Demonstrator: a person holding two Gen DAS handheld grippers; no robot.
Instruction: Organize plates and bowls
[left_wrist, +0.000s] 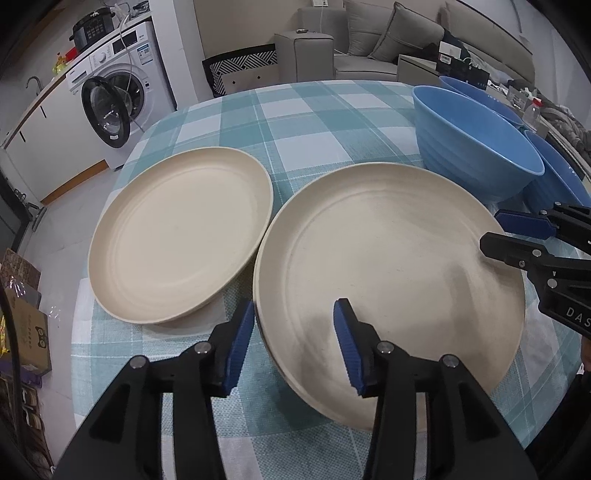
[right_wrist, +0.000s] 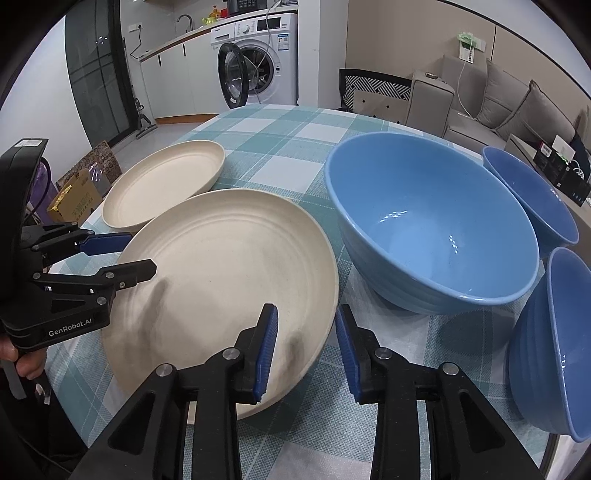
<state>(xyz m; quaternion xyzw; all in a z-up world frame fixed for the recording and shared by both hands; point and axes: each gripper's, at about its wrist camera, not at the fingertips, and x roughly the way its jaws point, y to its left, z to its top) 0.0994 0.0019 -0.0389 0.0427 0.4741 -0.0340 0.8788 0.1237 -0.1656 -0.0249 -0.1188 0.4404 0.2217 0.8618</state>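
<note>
Near plate (left_wrist: 388, 280): cream, round, flat on the checked tablecloth (left_wrist: 295, 122), dead centre between the two grippers. It may be sitting on another plate, there's a second edge under its near rim, but I can't be sure.

Far plate (left_wrist: 181, 236): same cream dish, just beside the near one on its left, rims almost touching.

Bowls: big blue bowl (right_wrist: 432, 225) right of the near plate, two smaller blue bowls (right_wrist: 532, 199) beyond it at the table's right edge.

Left gripper (left_wrist: 295, 347): jaws wide, holding nothing, and here's the key bit: they straddle the near plate's left rim, one finger outside on the cloth, one over the plate's floor.

Right gripper (right_wrist: 306, 350): also gaping, empty, straddling the opposite rim, left finger over the plate, right finger over the cloth toward the big bowl.

Who's nearer: dead level, one arm to each side.

Axis: a round plate has none; the rim runs between each pair of fingers.

Next, I'd judge: both close on the rim and lift together.
</note>
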